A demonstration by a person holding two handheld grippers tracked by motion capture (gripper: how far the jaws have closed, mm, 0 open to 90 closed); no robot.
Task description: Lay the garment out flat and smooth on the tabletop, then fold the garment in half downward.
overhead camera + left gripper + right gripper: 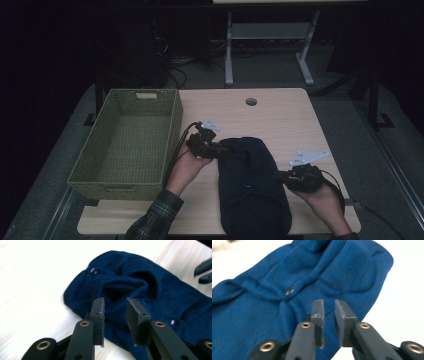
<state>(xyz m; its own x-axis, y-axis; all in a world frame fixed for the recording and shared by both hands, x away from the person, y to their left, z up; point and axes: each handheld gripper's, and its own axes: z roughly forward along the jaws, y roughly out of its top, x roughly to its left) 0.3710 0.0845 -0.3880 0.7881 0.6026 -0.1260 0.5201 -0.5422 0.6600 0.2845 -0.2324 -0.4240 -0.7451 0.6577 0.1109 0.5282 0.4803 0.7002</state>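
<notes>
A dark navy knitted garment (252, 185) lies bunched on the wooden table (280, 115), reaching to its front edge. My left gripper (226, 149) is at the garment's far left corner. In the left gripper view the left gripper (115, 301) is open, with its jaws just above the cloth (155, 297) near a small button (93, 271). My right gripper (277, 176) is at the garment's right edge. In the right gripper view the right gripper (329, 302) shows a narrow gap with nothing in it, hovering over the blue fabric (287, 277).
A green woven basket (120, 187) stands with nothing in it on the table's left side, close to my left hand. A cable hole (251, 101) sits near the far edge. Metal legs of another table (229, 50) stand beyond, on the floor.
</notes>
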